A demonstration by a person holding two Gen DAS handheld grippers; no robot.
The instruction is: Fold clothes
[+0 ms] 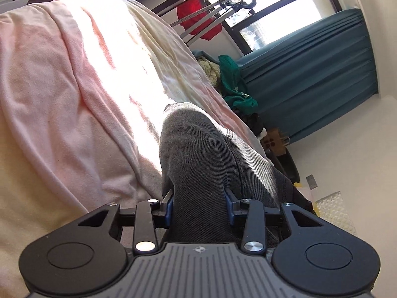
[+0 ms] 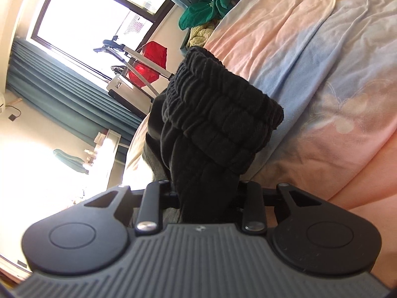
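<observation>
Grey trousers [image 1: 198,149] fill the left gripper [image 1: 199,203], seemingly pinched; right gripper [image 2: 206,193], tilted downward, clamps their black waistband [image 2: 218,114].

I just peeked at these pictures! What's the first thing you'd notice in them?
Dark trousers fill the middle of both views: the left gripper is closed on the grey denim leg, and the right gripper on the black elastic waistband. Behind them lies a pink, sunlit blanket. A bright red cloth hangs by the window.
</observation>
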